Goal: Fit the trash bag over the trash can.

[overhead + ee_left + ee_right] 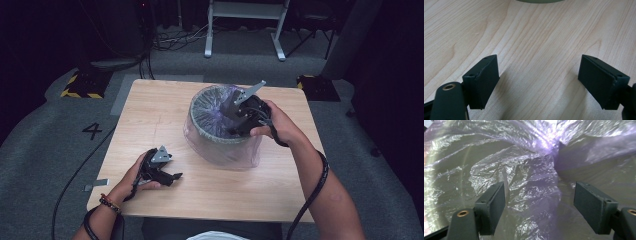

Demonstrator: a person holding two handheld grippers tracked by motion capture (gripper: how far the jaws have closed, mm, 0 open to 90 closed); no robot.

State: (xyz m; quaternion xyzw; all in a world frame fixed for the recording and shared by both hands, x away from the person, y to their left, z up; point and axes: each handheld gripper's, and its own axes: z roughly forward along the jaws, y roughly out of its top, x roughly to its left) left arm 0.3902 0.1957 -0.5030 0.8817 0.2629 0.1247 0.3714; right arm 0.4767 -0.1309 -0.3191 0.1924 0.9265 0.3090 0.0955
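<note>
While the right claw (235,131) hangs wide open and empty inside the bin (200,131), closing carelessly could tear the thin plastic liner (524,175); the left claw (172,177) rests open, empty, on the worktop (150,105).

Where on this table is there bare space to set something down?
Bare wood lies left of the bin, between it and the table edge, and along the near edge right of the left gripper. The right gripper crowds the bin's mouth.
</note>
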